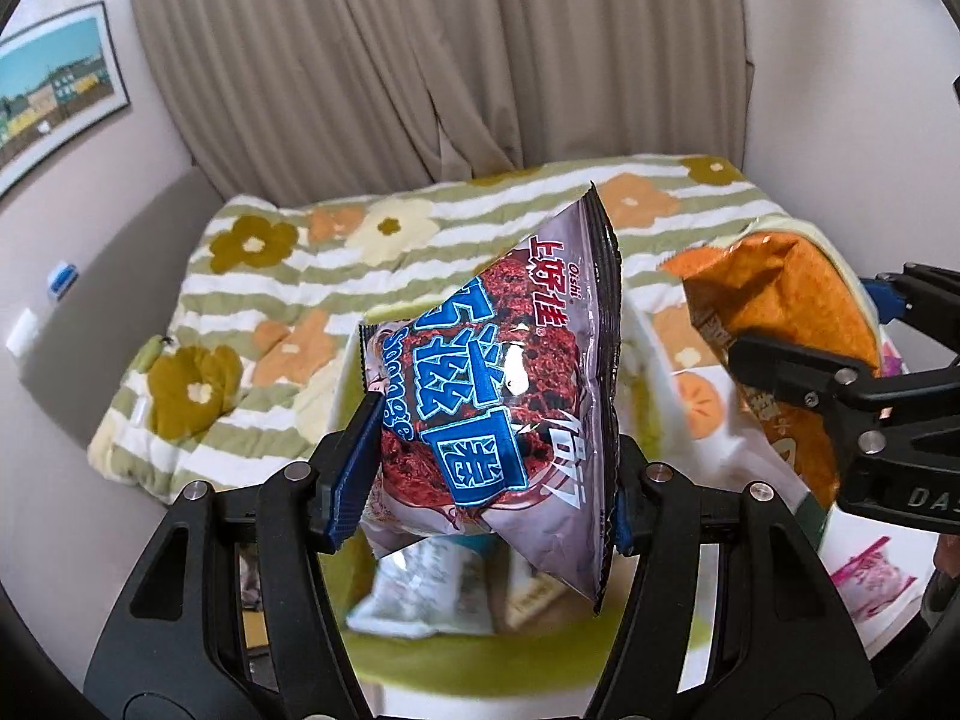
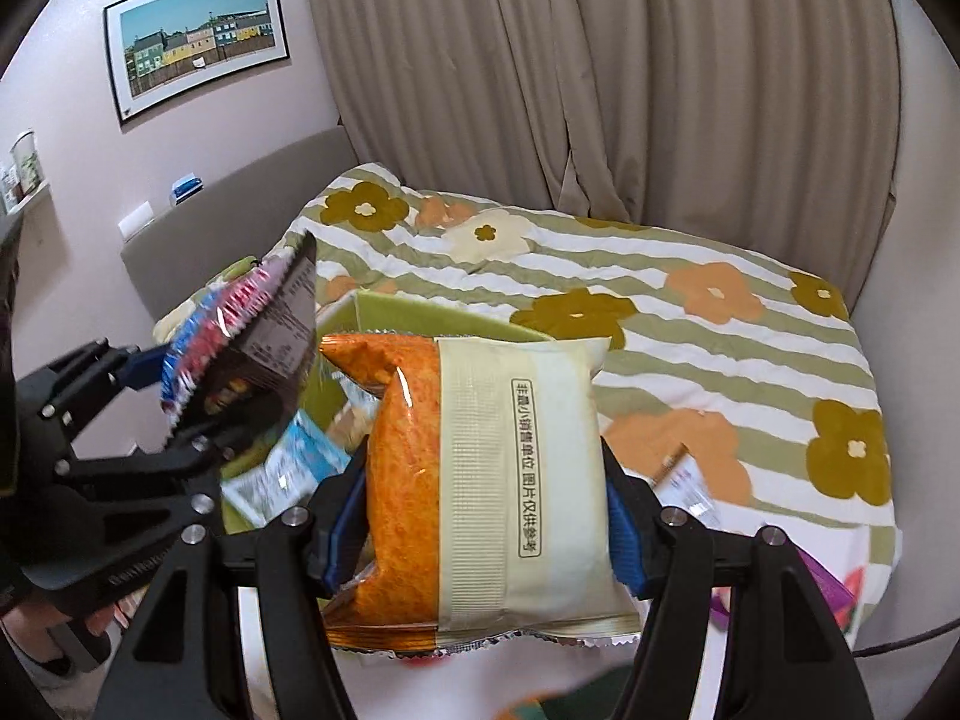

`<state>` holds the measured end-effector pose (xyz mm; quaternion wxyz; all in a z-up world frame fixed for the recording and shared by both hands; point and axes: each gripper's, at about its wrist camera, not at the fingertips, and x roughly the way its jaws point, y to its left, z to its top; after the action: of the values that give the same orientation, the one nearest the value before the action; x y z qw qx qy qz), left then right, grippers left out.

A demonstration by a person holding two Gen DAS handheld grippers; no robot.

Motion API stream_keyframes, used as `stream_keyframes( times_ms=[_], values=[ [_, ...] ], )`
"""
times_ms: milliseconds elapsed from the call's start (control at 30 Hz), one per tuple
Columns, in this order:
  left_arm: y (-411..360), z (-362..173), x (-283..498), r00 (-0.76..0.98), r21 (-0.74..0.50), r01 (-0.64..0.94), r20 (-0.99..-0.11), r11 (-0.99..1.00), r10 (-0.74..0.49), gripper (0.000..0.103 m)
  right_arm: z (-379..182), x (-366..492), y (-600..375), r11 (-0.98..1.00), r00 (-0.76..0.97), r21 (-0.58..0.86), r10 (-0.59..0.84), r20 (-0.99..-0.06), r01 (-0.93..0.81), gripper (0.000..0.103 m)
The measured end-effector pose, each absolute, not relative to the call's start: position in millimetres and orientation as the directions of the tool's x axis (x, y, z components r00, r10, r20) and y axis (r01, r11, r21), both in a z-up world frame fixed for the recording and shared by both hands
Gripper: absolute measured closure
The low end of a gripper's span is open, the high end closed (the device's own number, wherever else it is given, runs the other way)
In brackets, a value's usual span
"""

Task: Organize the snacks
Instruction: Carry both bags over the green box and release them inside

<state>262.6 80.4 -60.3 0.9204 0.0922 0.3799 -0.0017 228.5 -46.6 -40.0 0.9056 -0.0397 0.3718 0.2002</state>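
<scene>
My left gripper (image 1: 486,474) is shut on a grey-purple snack bag with blue characters (image 1: 498,384), held above a green box (image 1: 480,666). The same bag (image 2: 252,336) and the left gripper (image 2: 186,414) show at the left of the right wrist view. My right gripper (image 2: 480,522) is shut on an orange and cream snack bag (image 2: 486,480), held above the green box (image 2: 420,312). That bag (image 1: 780,324) and the right gripper (image 1: 798,360) show at the right of the left wrist view. Several small packets (image 1: 420,594) lie inside the box.
The box sits on a bed with a green-striped flowered quilt (image 2: 690,312). Loose packets lie on the quilt: a pink one (image 1: 870,582), a white one (image 2: 684,480) and a purple one (image 2: 828,594). Beige curtains (image 2: 600,90) hang behind, with walls on both sides.
</scene>
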Motion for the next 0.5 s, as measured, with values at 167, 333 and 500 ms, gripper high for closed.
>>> stream_keyframes(
  times_ms=[167, 333, 500],
  values=[
    [107.7, -92.0, 311.0, 0.643, 0.145, 0.121, -0.766, 0.982, 0.033, 0.045, -48.8, 258.0, -18.8, 0.937, 0.636, 0.097, 0.301, -0.711, -0.335, 0.042],
    [119.4, -122.3, 345.0, 0.573, 0.090, 0.205, -0.818, 0.975, -0.044, 0.028, -62.0, 280.6, -4.9, 0.956, 0.628, 0.105, 0.260, -0.734, -0.273, 0.042],
    [126.7, -131.1, 347.4, 0.569, 0.071, 0.196, -0.821, 0.978, -0.054, 0.000, -72.7, 294.5, -0.4, 0.965, 0.606, 0.098, 0.230, -0.761, -0.243, 0.042]
  ],
)
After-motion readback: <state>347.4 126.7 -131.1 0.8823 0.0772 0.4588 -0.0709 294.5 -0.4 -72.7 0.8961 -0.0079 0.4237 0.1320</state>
